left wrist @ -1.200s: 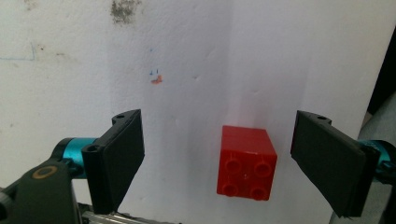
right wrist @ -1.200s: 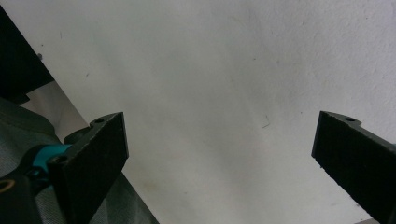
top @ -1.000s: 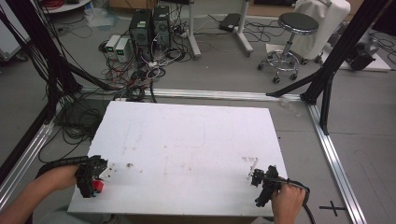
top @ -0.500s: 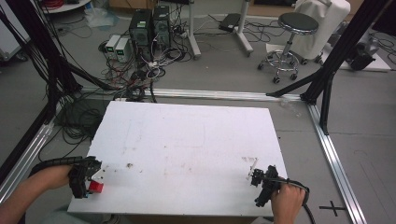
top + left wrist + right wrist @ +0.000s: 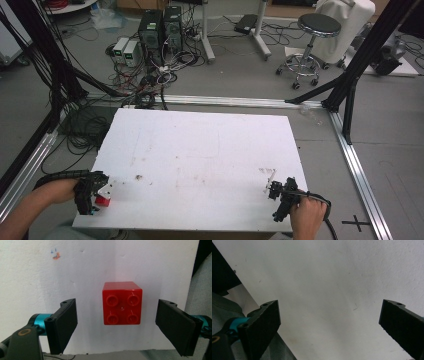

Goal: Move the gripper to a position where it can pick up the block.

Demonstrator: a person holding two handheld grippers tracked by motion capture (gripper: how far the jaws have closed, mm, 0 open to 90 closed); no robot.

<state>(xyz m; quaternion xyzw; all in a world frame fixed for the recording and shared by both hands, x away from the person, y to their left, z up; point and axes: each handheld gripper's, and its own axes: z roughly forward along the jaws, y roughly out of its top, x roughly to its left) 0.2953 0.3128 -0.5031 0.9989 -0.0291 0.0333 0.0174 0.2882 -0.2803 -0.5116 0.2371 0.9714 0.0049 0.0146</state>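
1. Left claw (image 5: 116, 322): jaws spread apart either side of the red four-stud plastic building brick (image 5: 122, 303), touching neither.
2. Brick: resting near the white desk's (image 5: 200, 150) near-left corner.
3. Right claw (image 5: 329, 325): apart, empty, over bare desk.
4. Step, as judged: pre-grasp; next, closing squarely on the brick.

Red brick (image 5: 122, 303) between left gripper (image 5: 116, 323) jaws, gaps both sides; table (image 5: 210, 150) centre open.

A black stool (image 5: 319, 24) and computer towers (image 5: 161, 27) (cables around them) stand beyond the white table (image 5: 210, 145)
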